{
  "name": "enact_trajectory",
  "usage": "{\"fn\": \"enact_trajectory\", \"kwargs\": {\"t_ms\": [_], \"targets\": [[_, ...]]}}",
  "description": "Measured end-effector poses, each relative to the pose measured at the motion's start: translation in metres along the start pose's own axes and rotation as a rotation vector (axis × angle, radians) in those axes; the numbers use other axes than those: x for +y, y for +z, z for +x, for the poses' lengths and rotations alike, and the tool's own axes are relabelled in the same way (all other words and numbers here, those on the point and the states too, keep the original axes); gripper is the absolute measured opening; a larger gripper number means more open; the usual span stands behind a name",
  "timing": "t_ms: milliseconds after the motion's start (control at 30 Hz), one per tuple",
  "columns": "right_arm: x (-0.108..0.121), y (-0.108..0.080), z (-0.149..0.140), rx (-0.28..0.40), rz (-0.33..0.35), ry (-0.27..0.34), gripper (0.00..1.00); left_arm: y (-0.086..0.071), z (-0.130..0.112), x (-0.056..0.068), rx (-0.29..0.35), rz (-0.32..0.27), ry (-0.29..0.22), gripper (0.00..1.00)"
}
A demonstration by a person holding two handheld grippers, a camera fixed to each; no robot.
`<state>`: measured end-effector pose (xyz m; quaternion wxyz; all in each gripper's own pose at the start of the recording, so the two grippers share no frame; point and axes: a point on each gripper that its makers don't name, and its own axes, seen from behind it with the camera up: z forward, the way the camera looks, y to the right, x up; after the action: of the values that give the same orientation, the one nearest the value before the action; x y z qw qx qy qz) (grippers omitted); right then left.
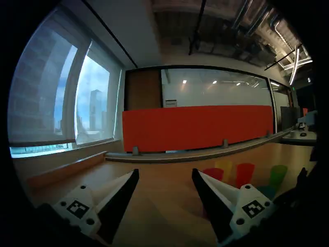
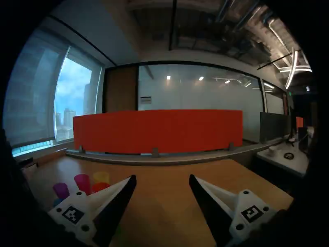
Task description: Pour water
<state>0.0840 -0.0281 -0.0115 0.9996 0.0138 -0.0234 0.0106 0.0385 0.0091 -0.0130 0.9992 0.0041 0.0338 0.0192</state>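
Both grippers point straight ahead, held roughly level. The left gripper (image 1: pixel 164 171) has its two dark fingers spread wide apart; the right gripper (image 2: pixel 162 177) stands the same way, fingers parted, tips tapering forward side by side

In the left gripper view the coloured cups (image 1: pixel 245 173) on the bench (image 1: pixel 164 206) stand half behind a finger of the left tool (image 1: pixel 164 173), bases hidden, and a teal cup (image 1: pixel 268 192) barely peeks out. In the right gripper view the right tool (image 2: pixel 161 177) covers most of the orange cup (image 2: pixel 100 187) and the blue cup (image 2: pixel 57 202); the small objects (image 2: pixel 288 155) on the far white bench (image 2: pixel 283 164) are too tiny to name.
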Motion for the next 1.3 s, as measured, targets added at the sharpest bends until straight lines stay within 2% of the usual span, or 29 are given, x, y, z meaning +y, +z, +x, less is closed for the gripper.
{"fn": "enact_trajectory", "kwargs": {"t_ms": [200, 500, 700, 1300], "targets": [[0.002, 0.0, -0.002, -0.017, -0.012, -0.021, 0.99, 0.002, -0.01, -0.005, -0.008, 0.003, -0.036, 0.96], [0.005, -0.001, -0.004, -0.028, -0.022, -0.035, 0.99, 0.006, -0.022, -0.008, -0.021, -0.005, -0.05, 0.96], [0.003, -0.001, -0.001, -0.026, -0.019, -0.036, 0.99, 0.007, -0.026, -0.01, -0.028, 0.0, -0.052, 0.96], [0.004, -0.001, 0.002, -0.023, -0.019, -0.037, 0.99, 0.01, -0.037, -0.008, -0.064, -0.008, -0.041, 0.96]]}}
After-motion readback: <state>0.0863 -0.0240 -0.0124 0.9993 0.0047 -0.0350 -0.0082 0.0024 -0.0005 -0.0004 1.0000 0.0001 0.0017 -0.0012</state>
